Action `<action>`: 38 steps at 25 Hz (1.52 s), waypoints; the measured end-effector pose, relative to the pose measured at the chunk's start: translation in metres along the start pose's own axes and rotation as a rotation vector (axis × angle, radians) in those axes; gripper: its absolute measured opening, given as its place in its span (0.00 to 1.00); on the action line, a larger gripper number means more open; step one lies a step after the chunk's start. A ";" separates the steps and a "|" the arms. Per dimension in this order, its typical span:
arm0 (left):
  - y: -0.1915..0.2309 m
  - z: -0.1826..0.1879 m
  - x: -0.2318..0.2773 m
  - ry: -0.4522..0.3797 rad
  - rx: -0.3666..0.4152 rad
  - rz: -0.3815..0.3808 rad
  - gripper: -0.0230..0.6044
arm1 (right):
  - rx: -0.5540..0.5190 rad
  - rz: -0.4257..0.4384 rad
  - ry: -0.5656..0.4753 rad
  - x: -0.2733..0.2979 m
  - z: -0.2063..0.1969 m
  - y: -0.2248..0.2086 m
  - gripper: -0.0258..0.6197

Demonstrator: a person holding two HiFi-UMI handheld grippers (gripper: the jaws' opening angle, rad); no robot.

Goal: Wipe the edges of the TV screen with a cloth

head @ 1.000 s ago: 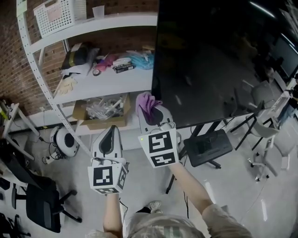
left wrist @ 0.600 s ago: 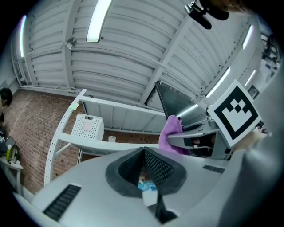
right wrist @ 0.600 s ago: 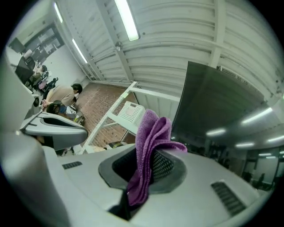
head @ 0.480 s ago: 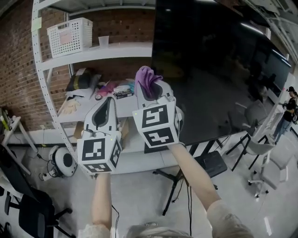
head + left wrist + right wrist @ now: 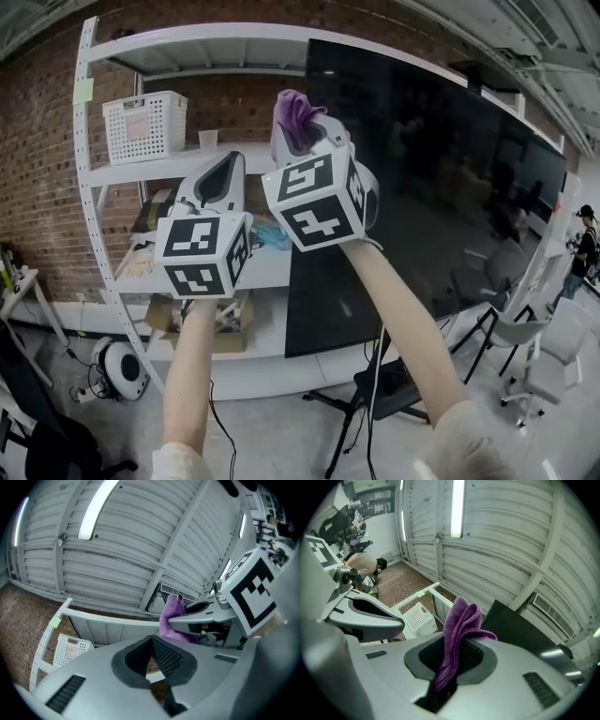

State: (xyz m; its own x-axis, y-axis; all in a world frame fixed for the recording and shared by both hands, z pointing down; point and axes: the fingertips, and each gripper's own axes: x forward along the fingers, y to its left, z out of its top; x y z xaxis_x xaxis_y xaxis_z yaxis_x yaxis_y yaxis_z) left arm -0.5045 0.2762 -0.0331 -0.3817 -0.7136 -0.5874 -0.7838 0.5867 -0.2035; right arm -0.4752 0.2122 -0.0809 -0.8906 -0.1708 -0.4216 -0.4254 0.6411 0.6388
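Holding the right gripper (image 5: 302,139) high, I have its jaws clamped on the purple cloth (image 5: 293,114), which sticks out of the tips toward 12 o'clock in a soft, folded tuft. In the right gripper view the cloth (image 5: 459,630) is a nubbly microfibre, pinched between the black ribbed pads and drooping down into the gap below them. The TV screen (image 5: 441,187) is a big glossy black slab that starts at 3 o'clock of the cloth; the tuft sits by the screen's upper left corner, and I cannot tell whether it touches the edge. From the right gripper view the screen's (image 5: 520,630) dark corner lies at 2 o'clock behind the cloth.

My left gripper (image 5: 221,174) hangs at 8 o'clock of the right one, its jaw tips together with nothing between them; its own view shows the ribbed pads meeting in a V (image 5: 152,660).

At 9 o'clock stands white perforated metal shelving (image 5: 187,42) against a rough brick wall (image 5: 37,187), bearing a white lattice basket (image 5: 142,127) and a small clear cup (image 5: 208,141)
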 end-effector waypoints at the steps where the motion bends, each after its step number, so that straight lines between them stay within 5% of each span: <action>1: 0.002 0.008 0.008 -0.008 0.018 0.001 0.06 | -0.006 0.008 -0.010 0.004 0.006 -0.007 0.14; 14: -0.001 0.081 0.091 -0.100 -0.011 -0.070 0.06 | -0.210 -0.054 -0.074 0.043 0.091 -0.084 0.14; 25: -0.016 0.097 0.101 -0.150 -0.037 -0.122 0.06 | -0.057 0.051 -0.087 0.036 0.098 -0.111 0.14; 29: -0.014 0.100 0.104 -0.158 -0.025 -0.123 0.06 | 0.012 -0.003 -0.132 0.027 0.106 -0.135 0.14; 32: -0.016 0.106 0.105 -0.171 -0.006 -0.118 0.06 | -0.114 -0.088 -0.130 0.020 0.109 -0.156 0.14; 36: -0.021 0.106 0.106 -0.177 0.010 -0.124 0.06 | -0.437 -0.267 -0.101 0.014 0.109 -0.179 0.14; 38: -0.023 0.104 0.107 -0.180 0.010 -0.130 0.06 | -0.609 -0.252 -0.100 0.013 0.106 -0.170 0.14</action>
State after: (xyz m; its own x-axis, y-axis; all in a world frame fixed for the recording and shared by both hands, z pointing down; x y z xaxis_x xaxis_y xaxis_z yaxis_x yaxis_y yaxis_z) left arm -0.4758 0.2264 -0.1727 -0.1832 -0.7042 -0.6859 -0.8156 0.4984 -0.2938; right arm -0.3975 0.1800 -0.2629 -0.7456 -0.1712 -0.6441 -0.6593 0.0481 0.7504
